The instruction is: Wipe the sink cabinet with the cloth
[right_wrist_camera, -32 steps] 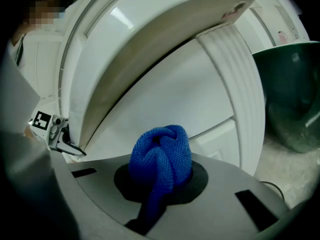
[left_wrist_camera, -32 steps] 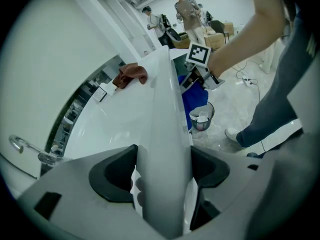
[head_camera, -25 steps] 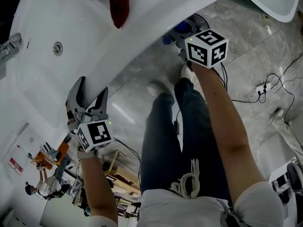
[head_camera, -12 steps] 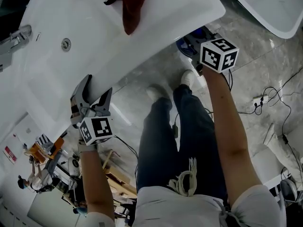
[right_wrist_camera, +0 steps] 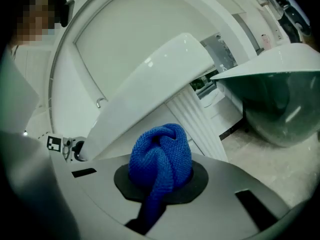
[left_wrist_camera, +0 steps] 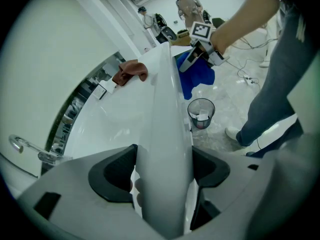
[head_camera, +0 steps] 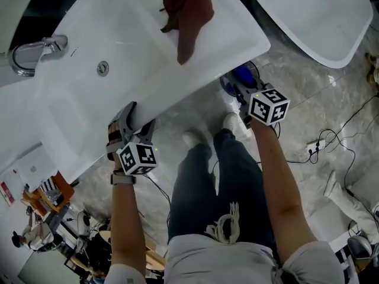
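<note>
Bunched blue knit cloth [right_wrist_camera: 161, 159] in right hand-held gripper [right_wrist_camera: 161, 181], near white ribbed sink cabinet [right_wrist_camera: 197, 121].

Non-task items around the two grippers.
Crumpled brown rag [head_camera: 186, 16] lies well ahead of the left gripper [head_camera: 133, 118], off to its right. Chrome faucet [head_camera: 32, 52] and round drain fitting [head_camera: 103, 68] sit ahead to its left. Mesh wastebasket [left_wrist_camera: 201, 113], scraps inside, stands on the grey marble floor [head_camera: 177, 114] ahead-right of the left gripper and below the right gripper [head_camera: 238, 92]. Second white basin [head_camera: 314, 16] lies beyond the right gripper. Cables [head_camera: 334, 126] trail on the floor to its right.
</note>
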The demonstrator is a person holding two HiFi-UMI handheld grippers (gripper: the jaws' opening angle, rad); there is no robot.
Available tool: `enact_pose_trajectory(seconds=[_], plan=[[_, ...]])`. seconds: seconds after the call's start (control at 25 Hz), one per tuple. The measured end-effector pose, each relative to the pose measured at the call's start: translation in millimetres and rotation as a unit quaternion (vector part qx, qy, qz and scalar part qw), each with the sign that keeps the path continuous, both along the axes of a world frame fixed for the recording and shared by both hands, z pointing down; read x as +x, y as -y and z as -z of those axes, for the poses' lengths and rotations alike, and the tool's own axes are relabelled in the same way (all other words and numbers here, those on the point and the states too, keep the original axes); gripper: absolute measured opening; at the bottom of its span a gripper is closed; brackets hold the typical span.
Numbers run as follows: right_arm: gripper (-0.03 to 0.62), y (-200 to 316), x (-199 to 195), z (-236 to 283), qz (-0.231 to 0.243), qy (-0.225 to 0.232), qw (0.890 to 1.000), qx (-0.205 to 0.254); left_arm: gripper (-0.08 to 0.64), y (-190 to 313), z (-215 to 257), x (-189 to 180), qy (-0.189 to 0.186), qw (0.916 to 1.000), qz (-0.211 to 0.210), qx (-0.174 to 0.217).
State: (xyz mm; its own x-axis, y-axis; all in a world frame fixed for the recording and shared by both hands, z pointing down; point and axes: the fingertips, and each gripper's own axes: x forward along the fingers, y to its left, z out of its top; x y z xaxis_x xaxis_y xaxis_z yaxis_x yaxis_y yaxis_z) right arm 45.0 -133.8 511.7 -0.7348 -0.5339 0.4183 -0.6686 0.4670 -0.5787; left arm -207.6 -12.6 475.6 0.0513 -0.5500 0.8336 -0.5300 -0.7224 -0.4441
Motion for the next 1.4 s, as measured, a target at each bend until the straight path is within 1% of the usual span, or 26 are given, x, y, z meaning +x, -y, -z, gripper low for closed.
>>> enact_pose_trajectory(seconds=[0.12,0.2,0.28,0.36,0.4,0.48,0.52,0.56,0.6,0.64,0.68,0.76,0.8,0.92,0.96,1.0,1.04,1.12,1.16,1.28,1.32,1.4], plan=[[0.034,-19,-5,22,0.004,-0.001,1.000,0.001,0.313,-4,0,0,-0.010,0.9999,-0.005,-0.007],[0.034,-34,-13,36,0.017,-0.004,1.000,0.003,0.313,-8,6,1,-0.021,0.9997,-0.006,-0.011],[0.034,-44,-20,52,0.030,-0.008,0.999,0.008,0.311,-9,21,6,-0.040,0.9992,-0.003,0.002],[0.034,-53,-26,71,0.040,-0.008,0.999,0.016,0.310,-8,44,11,-0.069,0.9972,0.011,0.028],[0.034,-57,-28,81,0.044,-0.007,0.999,0.021,0.308,-8,58,13,-0.089,0.9950,0.021,0.040],[0.034,-65,-34,105,0.048,-0.002,0.998,0.031,0.307,-11,86,20,-0.147,0.9869,0.041,0.054],[0.034,-70,-37,117,0.051,0.001,0.998,0.036,0.292,-15,101,24,-0.181,0.9808,0.048,0.053],[0.034,-75,-41,130,0.054,0.004,0.998,0.041,0.232,-19,115,27,-0.214,0.9741,0.053,0.052],[0.034,-80,-46,142,0.058,0.005,0.997,0.047,0.141,-23,129,29,-0.241,0.9674,0.058,0.053],[0.034,-85,-50,154,0.063,0.006,0.997,0.053,0.091,-26,142,30,-0.263,0.9611,0.063,0.056],[0.035,-88,-54,167,0.068,0.006,0.996,0.060,0.067,-28,154,30,-0.282,0.9551,0.068,0.061],[0.034,-92,-62,194,0.079,0.008,0.994,0.078,0.036,-30,182,35,-0.324,0.9403,0.074,0.073],[0.034,-93,-66,208,0.086,0.009,0.992,0.088,0.029,-31,197,38,-0.350,0.9301,0.079,0.080],[0.034,-103,-83,248,0.107,0.010,0.987,0.118,0.023,-37,241,46,-0.434,0.8908,0.097,0.094],[0.034,-109,-89,261,0.112,0.012,0.986,0.126,0.021,-40,253,47,-0.455,0.8792,0.104,0.099],[0.034,-114,-96,273,0.117,0.015,0.984,0.135,0.020,-43,265,47,-0.470,0.8699,0.109,0.105],[0.034,-119,-102,286,0.122,0.019,0.982,0.143,0.020,-47,276,47,-0.481,0.8623,0.111,0.112],[0.034,-126,-113,311,0.133,0.027,0.978,0.161,0.020,-51,297,49,-0.496,0.8516,0.111,0.129],[0.034,-127,-118,324,0.136,0.031,0.976,0.170,0.020,-51,306,49,-0.499,0.8490,0.109,0.137],[0.034,-126,-131,354,0.144,0.045,0.971,0.188,0.020,-44,329,43,-0.497,0.8459,0.112,0.157],[0.034,-126,-134,363,0.148,0.049,0.969,0.193,0.020,-42,336,39,-0.500,0.8425,0.119,0.163],[0.034,-126,-142,381,0.155,0.053,0.965,0.206,0.020,-38,352,29,-0.509,0.8331,0.127,0.174]])
